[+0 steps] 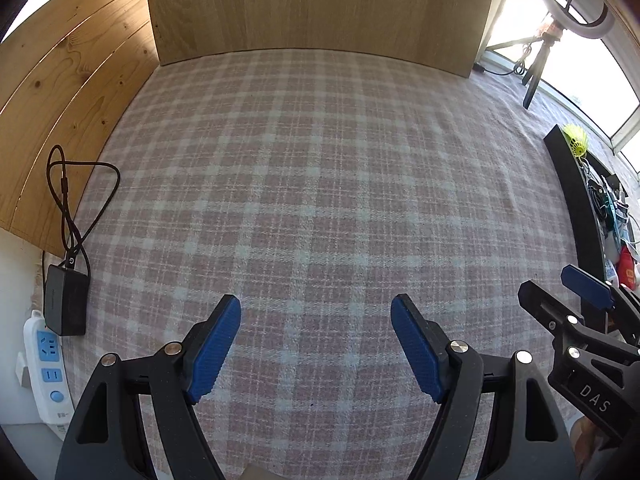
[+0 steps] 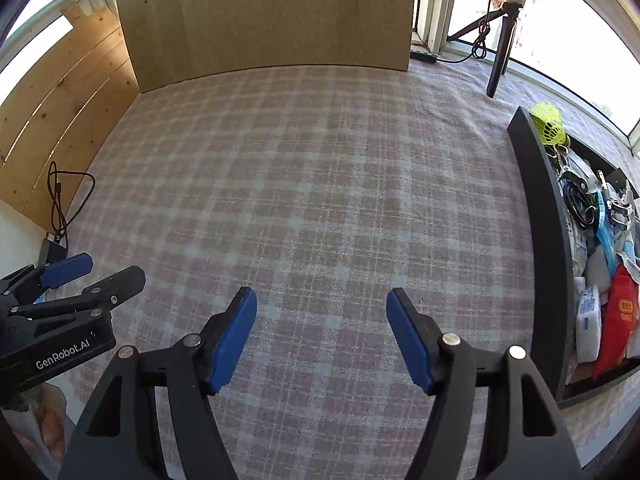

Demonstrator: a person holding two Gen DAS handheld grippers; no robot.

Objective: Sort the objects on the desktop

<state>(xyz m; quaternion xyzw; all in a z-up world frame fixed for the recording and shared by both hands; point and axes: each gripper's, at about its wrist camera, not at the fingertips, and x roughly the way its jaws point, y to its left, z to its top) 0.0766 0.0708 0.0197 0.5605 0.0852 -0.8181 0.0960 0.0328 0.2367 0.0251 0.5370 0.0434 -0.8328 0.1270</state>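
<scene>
Both tools are empty. My left gripper (image 1: 316,346) has its jaws spread wide over bare plaid cloth (image 1: 320,168), nothing between the blue pads. My right gripper (image 2: 322,338) is equally agape, also over bare cloth, nothing held.

The desktop objects sit in the black tray (image 2: 536,216) at the right edge of the table: a yellow-green mesh thing (image 2: 548,124) at the far end, a coil of dark cable (image 2: 580,200), white packets, a red pouch (image 2: 614,320) nearest me. All lie heaped and overlapping; I cannot tell where one ends and the next begins.

Risks as I judge them:
- The tray wall stands between my right gripper and the heap. A low approach could strike the wall and shove the tray.
- Closing on the pile may take two things at once, or snag the cable and drag its neighbours out.
- The two grippers sit near each other; crossing paths could knock them together.
- On the left, a black adapter (image 1: 66,300) with looped cord and a white power strip (image 1: 46,364) lie beside the cloth; a wide left sweep could catch that cord.
</scene>
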